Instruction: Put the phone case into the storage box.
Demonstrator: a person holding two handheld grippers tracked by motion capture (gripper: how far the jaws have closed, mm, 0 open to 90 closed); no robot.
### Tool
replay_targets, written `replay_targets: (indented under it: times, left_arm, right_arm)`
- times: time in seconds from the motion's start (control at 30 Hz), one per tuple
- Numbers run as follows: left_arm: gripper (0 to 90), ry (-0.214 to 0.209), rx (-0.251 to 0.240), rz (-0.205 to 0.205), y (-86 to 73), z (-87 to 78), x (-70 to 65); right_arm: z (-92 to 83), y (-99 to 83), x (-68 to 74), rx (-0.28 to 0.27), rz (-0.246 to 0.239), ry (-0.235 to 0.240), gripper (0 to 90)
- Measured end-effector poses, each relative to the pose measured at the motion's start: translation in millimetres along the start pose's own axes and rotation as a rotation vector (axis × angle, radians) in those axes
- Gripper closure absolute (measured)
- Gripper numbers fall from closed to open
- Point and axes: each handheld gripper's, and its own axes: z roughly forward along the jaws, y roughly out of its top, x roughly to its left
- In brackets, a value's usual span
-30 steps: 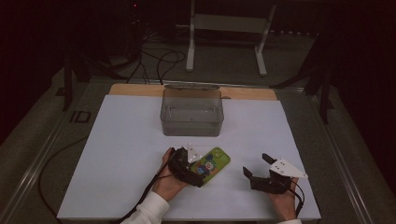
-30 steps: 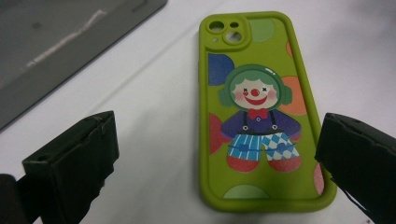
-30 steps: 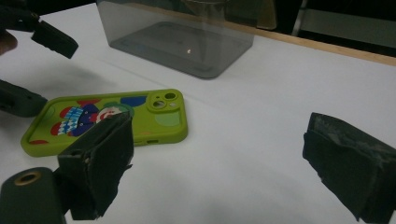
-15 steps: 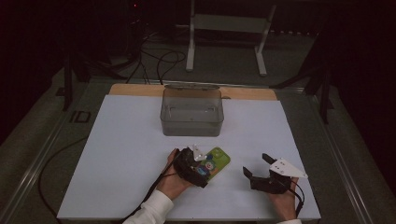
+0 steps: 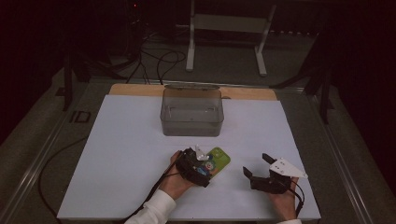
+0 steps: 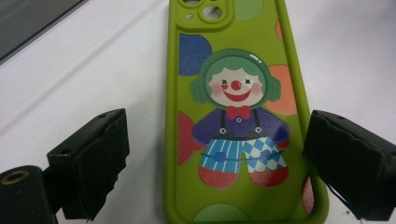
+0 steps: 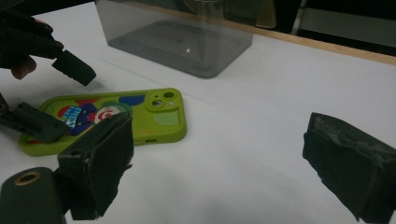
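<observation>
**Left gripper closing around a green phone case**

The left gripper (image 6: 215,158) straddles the phone case (image 6: 238,116), jaws just closing across its width; whether the pads touch yet is unclear. The case lies flat, camera end pointing away along the jaws' line. The right gripper (image 5: 259,170) rests wide open, well apart. The clear bin (image 5: 191,112) stands beyond.

Bare white bench (image 5: 126,158) lies open left of the left gripper (image 5: 201,164) and between the two grippers. Grey bin (image 5: 191,112) blocks the far centre, well apart from the phone case (image 5: 218,161). Right gripper (image 5: 258,167) sits near the case's right side, open bench between them.
</observation>
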Motion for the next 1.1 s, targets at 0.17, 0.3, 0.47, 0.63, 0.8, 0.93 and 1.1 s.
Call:
replay_targets:
  times: [0.17, 0.3, 0.47, 0.63, 0.8, 0.93, 1.1]
  left_arm:
    - [5.5, -0.016, 0.004, 0.008, 1.3, 1.6, -3.8]
    - [4.6, -0.018, 0.023, 0.015, 2.2, 7.2, -6.2]
    - [8.8, -0.019, 0.05, 0.021, 1.2, 12.7, -6.7]
    - [14.2, -0.023, 0.066, 0.02, 3.1, 11.7, -6.4]
    - [15.1, -0.02, 0.086, 0.023, 5.2, 11.4, -6.7]
    - [16.0, -0.016, 0.084, 0.02, 5.4, 11.0, -7.5]
    - [16.5, -0.009, 0.079, 0.027, 5.0, 9.9, -8.5]
  right_arm:
    - [0.1, 0.0, 0.1, 0.001, 0.001, 0.001, 9.1]
    - [0.1, 0.0, 0.1, 0.002, -0.001, 0.001, 9.1]
    - [0.0, 0.0, -0.3, 0.0, 0.0, 0.0, 9.0]
    - [0.6, -0.1, 0.1, 0.001, -0.003, 0.002, 9.0]
    - [0.5, -0.1, 0.1, 0.003, -0.002, 0.0, 9.1]
    - [0.2, -0.1, 0.1, 0.003, -0.001, 0.0, 9.1]
    - [-0.1, 0.0, -0.4, 0.002, 0.001, -0.003, 9.1]
